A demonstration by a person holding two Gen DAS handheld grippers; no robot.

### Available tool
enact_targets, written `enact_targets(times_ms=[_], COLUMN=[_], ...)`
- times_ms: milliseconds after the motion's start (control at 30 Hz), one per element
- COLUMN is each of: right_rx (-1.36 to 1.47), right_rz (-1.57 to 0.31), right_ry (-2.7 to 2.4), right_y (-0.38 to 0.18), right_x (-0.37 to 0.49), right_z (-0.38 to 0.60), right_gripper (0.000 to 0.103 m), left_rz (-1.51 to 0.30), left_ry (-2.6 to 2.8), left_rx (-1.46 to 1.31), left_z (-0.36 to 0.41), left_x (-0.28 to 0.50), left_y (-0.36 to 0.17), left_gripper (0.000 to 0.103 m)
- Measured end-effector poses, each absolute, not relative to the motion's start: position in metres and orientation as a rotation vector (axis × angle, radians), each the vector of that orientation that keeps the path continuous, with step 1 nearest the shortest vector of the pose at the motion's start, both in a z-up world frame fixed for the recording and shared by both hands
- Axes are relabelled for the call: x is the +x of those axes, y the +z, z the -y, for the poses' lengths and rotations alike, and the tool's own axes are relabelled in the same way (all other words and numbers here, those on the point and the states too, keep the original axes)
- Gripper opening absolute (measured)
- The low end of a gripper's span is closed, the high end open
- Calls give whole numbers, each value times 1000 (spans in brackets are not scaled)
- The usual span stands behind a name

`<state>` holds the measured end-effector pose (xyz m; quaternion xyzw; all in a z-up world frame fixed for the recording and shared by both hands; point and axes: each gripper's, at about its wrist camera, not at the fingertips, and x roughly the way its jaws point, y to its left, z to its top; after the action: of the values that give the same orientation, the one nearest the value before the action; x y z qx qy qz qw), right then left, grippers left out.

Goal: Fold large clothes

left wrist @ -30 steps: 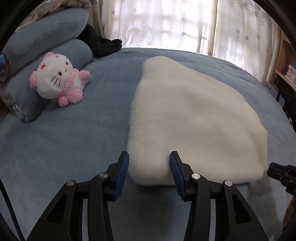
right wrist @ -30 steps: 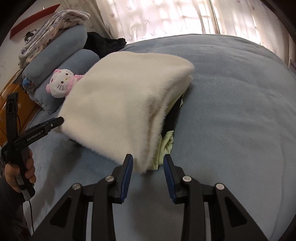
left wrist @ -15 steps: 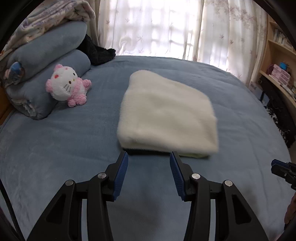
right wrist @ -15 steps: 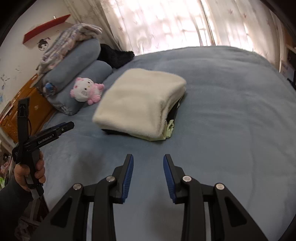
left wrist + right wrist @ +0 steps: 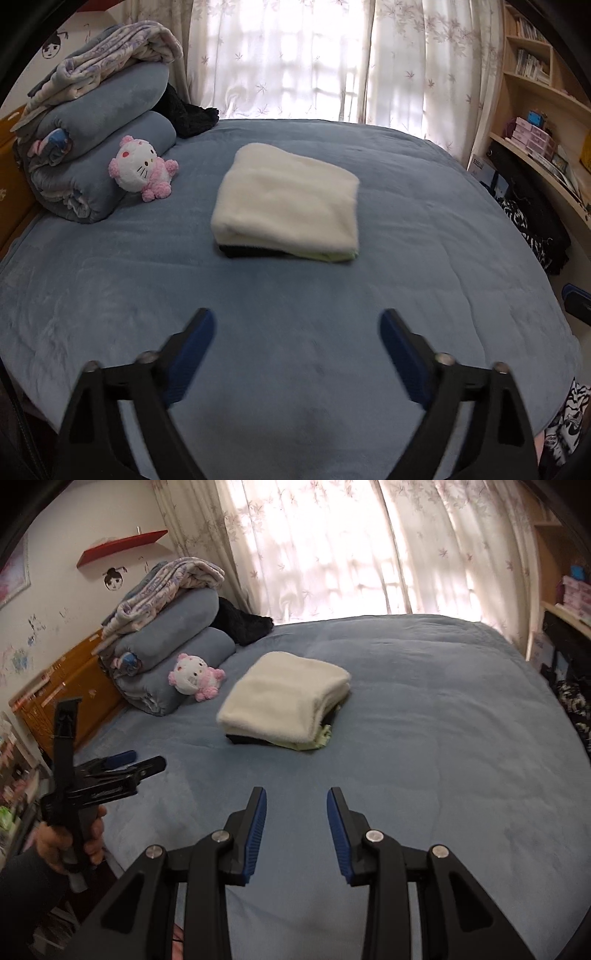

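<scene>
Lying at about 12 o'clock from both grippers, the folded cream garment [image 5: 288, 199] is resting in the middle of the blue bed [image 5: 424, 258], well apart from the fingers, with its long axis running away toward the window. The left gripper [image 5: 297, 345] is holding its fingers wide open and empty, and the right gripper [image 5: 295, 823] is also open and gripping nothing; neither one looks clearly nearer. Compared with half a second ago, both grippers are sitting farther back from the garment, and the left fingers are spreading much wider.
</scene>
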<state>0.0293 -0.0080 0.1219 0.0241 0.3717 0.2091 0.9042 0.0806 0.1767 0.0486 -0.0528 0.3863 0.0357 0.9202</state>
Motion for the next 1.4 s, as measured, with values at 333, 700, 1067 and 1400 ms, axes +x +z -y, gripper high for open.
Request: enact_targets(times_ms=[333, 700, 1067, 1400], right_rx=[123, 122, 110, 119], right_rz=[-824, -871, -827, -828], right_ry=[295, 262, 266, 269], right_y=[61, 37, 51, 53], right_x=[-5, -14, -18, -15], right_z=[25, 28, 28, 31], right_gripper=[44, 57, 58, 58], left_rz=[-860, -889, -873, -869], left_ry=[76, 76, 88, 105], left_rx=[-156, -150, -120, -102], left_z=[-101, -61, -49, -51], left_x=[43, 36, 33, 33], left_y=[5, -6, 8, 12], left_gripper=[102, 102, 102, 102])
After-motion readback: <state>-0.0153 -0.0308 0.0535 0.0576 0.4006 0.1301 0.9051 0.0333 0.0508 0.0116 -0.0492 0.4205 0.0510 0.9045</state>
